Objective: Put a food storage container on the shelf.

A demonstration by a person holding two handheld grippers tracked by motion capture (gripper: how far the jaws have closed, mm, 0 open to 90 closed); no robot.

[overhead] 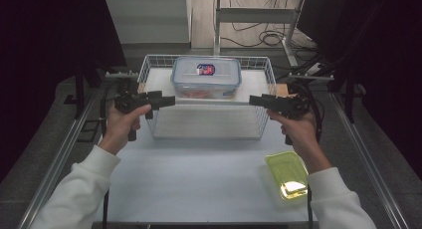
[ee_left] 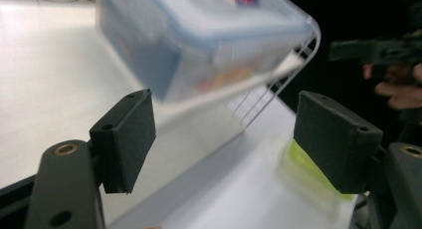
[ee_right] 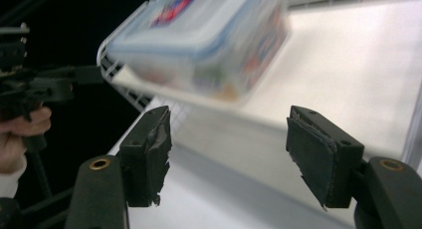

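High view: a clear lidded container sits inside a white wire basket, toward the basket's far side. The left gripper is level at the basket's left wall and the right gripper at its right wall, both pointing inward, on opposite sides of the container. Neither touches it. This mirrored stance suggests a two-sided approach, since the container looks too broad for one gripper. A yellow-green tray lies on the white table on the near side of the basket, by the person's right forearm, probably where something is to be set down.

Left gripper view: the left gripper has its jaws spread wide with nothing between them. The container is ahead and above the pads, blurred, with the basket's wire corner beside it. The right gripper shows beyond the basket.

Right gripper view: the right gripper likewise stands apart-jawed and empty. The container is ahead of it, apart from the pads, and the left gripper shows beyond the basket.
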